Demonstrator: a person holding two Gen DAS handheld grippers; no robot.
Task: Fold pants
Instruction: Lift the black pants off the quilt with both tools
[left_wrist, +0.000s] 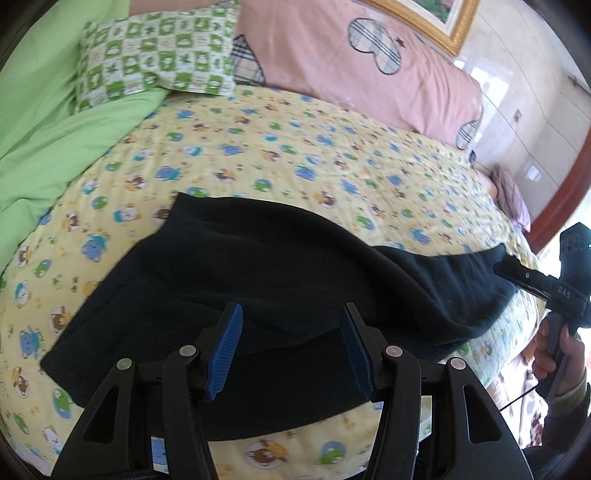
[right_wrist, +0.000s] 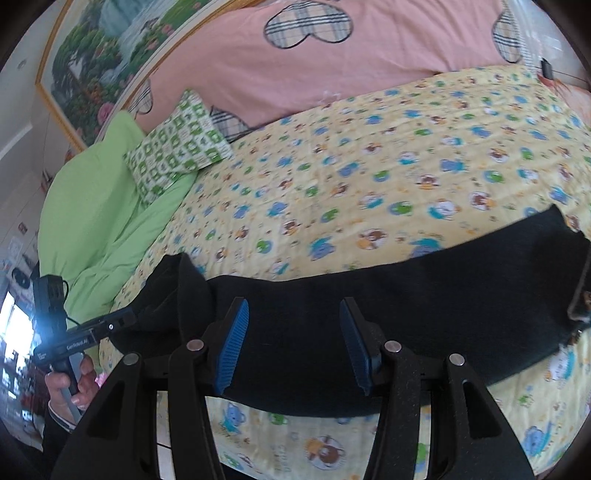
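Dark pants (left_wrist: 258, 280) are lying stretched in a long band across the near edge of a bed, on a yellow cartoon-print quilt (left_wrist: 295, 147), as a person is working a handheld gripper in each hand. The left gripper (left_wrist: 291, 350) is hovering over the garment with its blue-padded jaws spread wide and nothing between them; the right gripper (right_wrist: 293, 347) is hanging likewise over the middle of the cloth, jaws apart and empty. In the left wrist view the right gripper is appearing at the far end of the band, in the person's right hand (left_wrist: 557, 354); in the right wrist view the left gripper is reaching toward the opposite end, where the fabric is bunching up into a raised ridge (whether it is touching the cloth there cannot be told).

The pants seem to be already doubled lengthwise, one leg over the other, though the dark cloth is hiding its seams. Judging from that, the crosswise folds, end to end, are still remaining. A green pillow (right_wrist: 173, 151) and pink bedding (right_wrist: 332, 66) are sitting well apart, at the head of the bed.
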